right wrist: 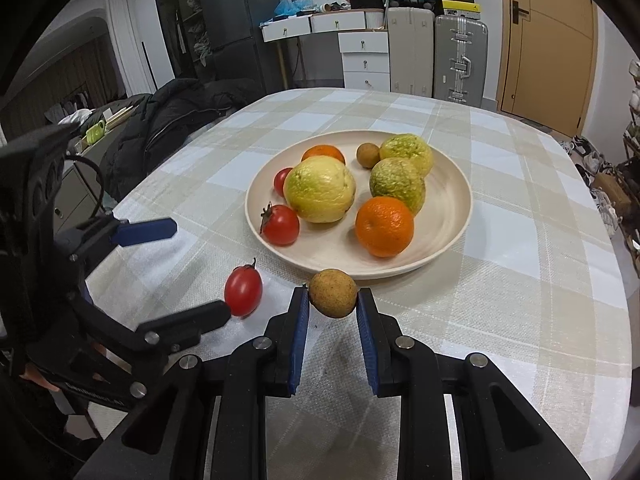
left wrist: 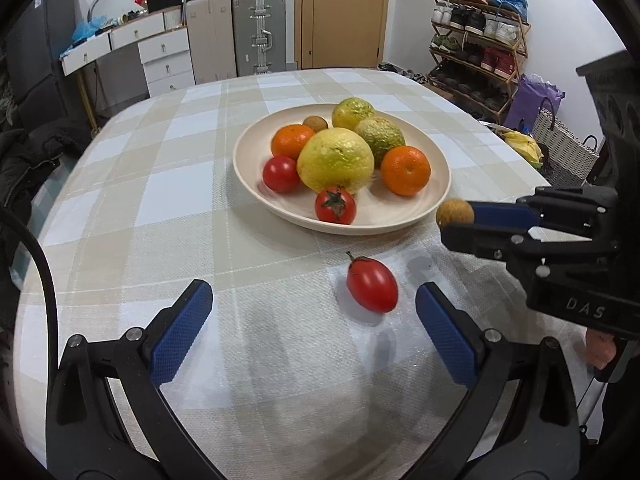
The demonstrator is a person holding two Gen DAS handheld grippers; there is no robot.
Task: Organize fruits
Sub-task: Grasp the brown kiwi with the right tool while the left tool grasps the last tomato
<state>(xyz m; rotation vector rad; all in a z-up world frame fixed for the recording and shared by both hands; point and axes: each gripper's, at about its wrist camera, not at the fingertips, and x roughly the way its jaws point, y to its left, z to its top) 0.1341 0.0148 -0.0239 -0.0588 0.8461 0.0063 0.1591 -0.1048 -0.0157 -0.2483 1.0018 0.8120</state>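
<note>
— Checked cloth covers the table (right wrist: 520, 240), with suitcases (right wrist: 460, 56) and a wooden door (right wrist: 552, 40) behind. What is the right hand-held gripper (right wrist: 333, 308) doing?

— Its blue pads clamp a small brown fruit (right wrist: 333, 293), possibly a longan, though the blur leaves that unsure. The fruit hangs above the cloth, just short of the near rim of the cream plate (right wrist: 448, 236) ahead of it.

— And the left hand-held gripper (left wrist: 314, 320)?

— Jaws spread wide, nothing between the pads. An oval red tomato (left wrist: 372, 285) lies on the cloth just beyond its tips, nearer the right finger.

— What is on the plate?

— Ahead of both: two oranges (right wrist: 384, 226), two round tomatoes (right wrist: 281, 225), a big yellow citrus (right wrist: 320, 190), two greenish ones (right wrist: 397, 184), and another small brown fruit at the far side.
</note>
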